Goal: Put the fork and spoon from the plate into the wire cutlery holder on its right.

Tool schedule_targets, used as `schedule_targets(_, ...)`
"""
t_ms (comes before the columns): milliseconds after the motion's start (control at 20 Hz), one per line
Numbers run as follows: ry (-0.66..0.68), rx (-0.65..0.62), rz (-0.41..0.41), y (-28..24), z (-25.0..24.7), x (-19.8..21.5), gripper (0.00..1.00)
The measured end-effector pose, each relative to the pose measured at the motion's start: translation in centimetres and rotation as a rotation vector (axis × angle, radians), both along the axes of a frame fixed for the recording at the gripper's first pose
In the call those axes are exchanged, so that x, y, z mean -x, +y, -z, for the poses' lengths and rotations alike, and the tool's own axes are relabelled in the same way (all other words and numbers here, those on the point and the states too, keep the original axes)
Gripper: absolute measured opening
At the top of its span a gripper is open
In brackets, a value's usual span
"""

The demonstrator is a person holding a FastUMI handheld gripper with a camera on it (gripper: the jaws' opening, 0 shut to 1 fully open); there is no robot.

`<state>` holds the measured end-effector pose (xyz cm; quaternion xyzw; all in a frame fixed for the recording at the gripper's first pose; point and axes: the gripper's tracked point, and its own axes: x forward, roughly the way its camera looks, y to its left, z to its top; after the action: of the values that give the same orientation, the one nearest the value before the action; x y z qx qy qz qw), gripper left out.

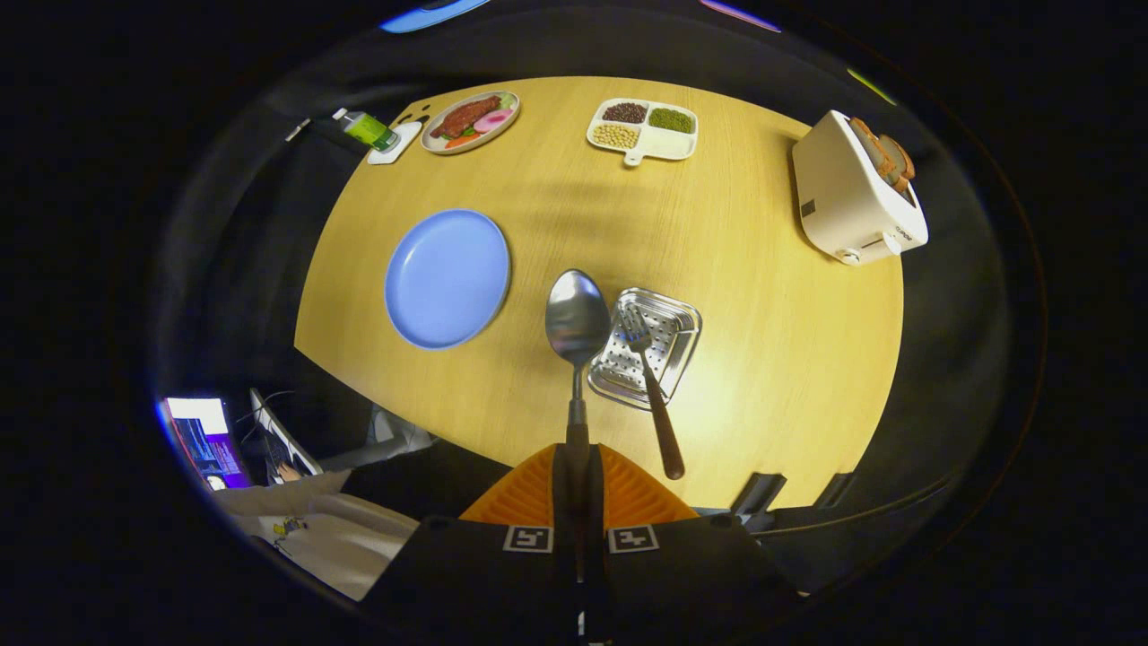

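High above the wooden table, my gripper (577, 471) is shut on the spoon's dark handle. The spoon (577, 316) stands out ahead of the fingers, its steel bowl hanging between the blue plate (447, 278) and the metal cutlery holder (646, 348). The plate lies bare to the left of the spoon. The holder sits just right of the spoon bowl. In it rests the fork (653, 395), tines on the perforated bottom and brown handle sticking out over the near rim toward me.
A white toaster (852, 193) with bread stands at the far right. At the back lie a divided dish of beans (644, 130), a plate of food (471, 121) and a green bottle (369, 130). A person's sleeve (305, 511) and a screen (206, 440) are below the table's left edge.
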<state>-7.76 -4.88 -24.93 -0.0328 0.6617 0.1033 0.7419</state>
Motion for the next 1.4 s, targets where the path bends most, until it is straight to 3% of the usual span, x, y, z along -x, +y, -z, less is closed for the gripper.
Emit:
schedule_targets(350,0.185,0.082,-0.134,-4.6,1.5,-0.6,0.08)
schedule_targets(550,0.283,0.092,-0.168,-6.1,2.0,-0.8,0.08)
schedule_targets(850,0.341,0.082,-0.166,-6.6,3.1,-3.1,0.08)
schedule_targets(1050,0.316,0.052,-0.148,-5.2,3.7,-3.6,0.13)
schedule_targets(1150,0.288,0.042,-0.148,-4.9,3.5,-3.9,0.24)
schedule_targets(1200,0.268,0.038,-0.151,-4.8,3.3,-3.9,0.4)
schedule_targets(1350,0.201,-0.004,-0.133,-3.9,2.3,-4.0,0.62)
schedule_targets(1400,0.168,-0.029,-0.113,-3.3,1.8,-4.1,0.74)
